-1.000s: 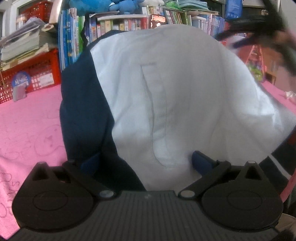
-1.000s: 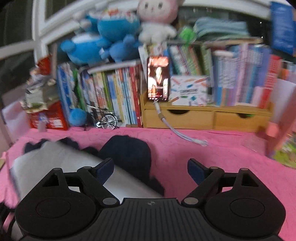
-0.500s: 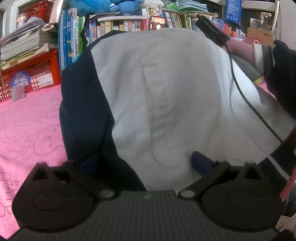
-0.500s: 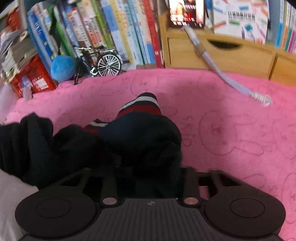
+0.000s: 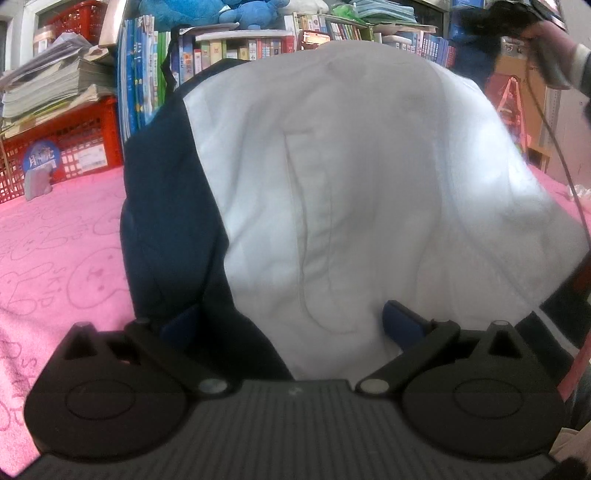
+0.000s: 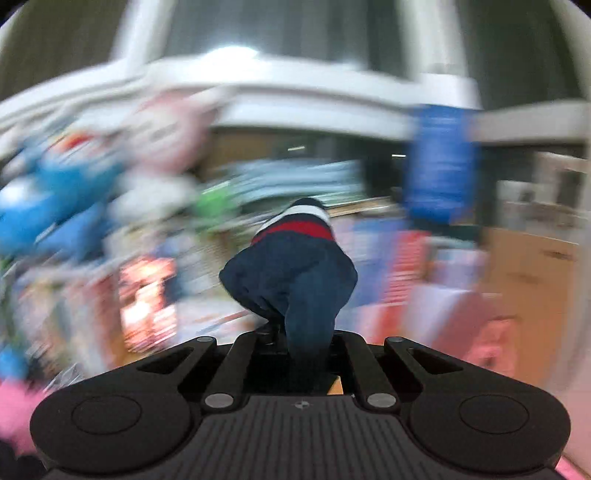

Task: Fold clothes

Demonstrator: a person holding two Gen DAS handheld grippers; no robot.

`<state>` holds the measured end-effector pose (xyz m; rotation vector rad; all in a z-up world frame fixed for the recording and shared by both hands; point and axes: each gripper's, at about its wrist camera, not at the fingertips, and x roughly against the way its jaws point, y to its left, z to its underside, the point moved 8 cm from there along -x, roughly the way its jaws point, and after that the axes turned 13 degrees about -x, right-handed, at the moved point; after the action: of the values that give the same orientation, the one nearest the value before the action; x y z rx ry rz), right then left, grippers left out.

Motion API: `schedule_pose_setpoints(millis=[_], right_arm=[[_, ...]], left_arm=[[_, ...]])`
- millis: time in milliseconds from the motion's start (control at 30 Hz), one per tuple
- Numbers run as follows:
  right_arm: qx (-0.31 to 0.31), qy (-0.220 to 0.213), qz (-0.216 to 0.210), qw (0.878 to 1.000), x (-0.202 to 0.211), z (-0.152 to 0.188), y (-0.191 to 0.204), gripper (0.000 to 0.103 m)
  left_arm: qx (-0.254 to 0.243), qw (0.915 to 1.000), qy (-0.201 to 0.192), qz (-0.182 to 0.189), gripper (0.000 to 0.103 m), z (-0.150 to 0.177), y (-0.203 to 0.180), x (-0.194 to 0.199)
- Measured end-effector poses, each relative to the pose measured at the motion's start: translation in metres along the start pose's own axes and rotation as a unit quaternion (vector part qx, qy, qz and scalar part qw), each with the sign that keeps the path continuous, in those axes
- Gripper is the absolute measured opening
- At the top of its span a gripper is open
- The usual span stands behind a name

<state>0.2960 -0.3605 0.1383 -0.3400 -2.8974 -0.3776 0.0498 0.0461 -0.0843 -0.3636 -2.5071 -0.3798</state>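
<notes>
Navy and white fabric fills nearly the whole left wrist view: a jacket (image 5: 332,192) with a white front panel, a stitched vertical pocket seam and a dark navy side panel lies bunched directly ahead of the left gripper (image 5: 291,325). That gripper's blue-padded fingers (image 5: 400,325) stand wide apart, with the cloth lying between and over them; the pads do not press on it. Under the jacket and to the gripper's left spreads a pink towel-like cover printed with cartoon rabbit outlines (image 5: 55,258).

In the right wrist view, the right gripper (image 6: 303,354) has its jaws drawn fully together on a navy sleeve (image 6: 295,280) of the same garment. The sleeve rises straight ahead of the gripper and ends in a cuff banded red, white and navy (image 6: 299,225). Everything behind it is smeared by motion blur.

Beyond the jacket, far ahead of the left gripper, stand rows of upright books (image 5: 229,48) with blue plush toys (image 5: 221,14) on top. To the far left are a red plastic crate (image 5: 70,147) and a stack of papers (image 5: 51,88). At the upper right, a person's hand in a pale sleeve (image 5: 554,40) holds the other gripper, with a black cable (image 5: 565,166) hanging down from it.
</notes>
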Motion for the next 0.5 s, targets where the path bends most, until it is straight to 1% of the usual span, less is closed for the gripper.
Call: schedule_pose_setpoints(millis=[67,100,133,200,267,300,367,400,500], right_arm=[[-0.018,-0.011,0.06,0.998,-0.008,-0.01,-0.051,0.008],[-0.027,-0.01,0.09,0.996,-0.013,-0.01,-0.075,0.008],[-0.039,-0.001,0.117,0.992,-0.019,-0.006,-0.098,0.009],[-0.077,0.042,0.156,0.984,-0.03,0.013,-0.139,0.011],[-0.097,0.086,0.171,0.977,-0.034,0.038,-0.162,0.022],[-0.097,0.105,0.168,0.975,-0.033,0.048,-0.165,0.028],[-0.09,0.138,0.134,0.977,-0.027,0.064,-0.153,0.075],[-0.096,0.156,0.108,0.977,-0.022,0.072,-0.142,0.08],[-0.113,0.207,0.031,0.971,-0.006,0.093,-0.107,0.088]], left_arm=[[0.0,1.0,0.0,0.0,0.103,-0.001,0.0,0.0],[0.0,1.0,0.0,0.0,0.103,-0.001,0.0,0.0],[0.0,1.0,0.0,0.0,0.103,-0.001,0.0,0.0],[0.0,1.0,0.0,-0.001,0.103,-0.001,0.0,0.0],[0.0,1.0,0.0,-0.001,0.103,-0.001,-0.001,0.0],[0.0,1.0,0.0,-0.001,0.103,-0.001,-0.001,0.001],[0.001,1.0,0.0,-0.001,0.103,-0.001,-0.001,0.0],[0.001,1.0,0.0,-0.001,0.103,-0.001,-0.001,0.0],[0.001,1.0,-0.001,-0.001,0.103,-0.001,-0.001,0.0]])
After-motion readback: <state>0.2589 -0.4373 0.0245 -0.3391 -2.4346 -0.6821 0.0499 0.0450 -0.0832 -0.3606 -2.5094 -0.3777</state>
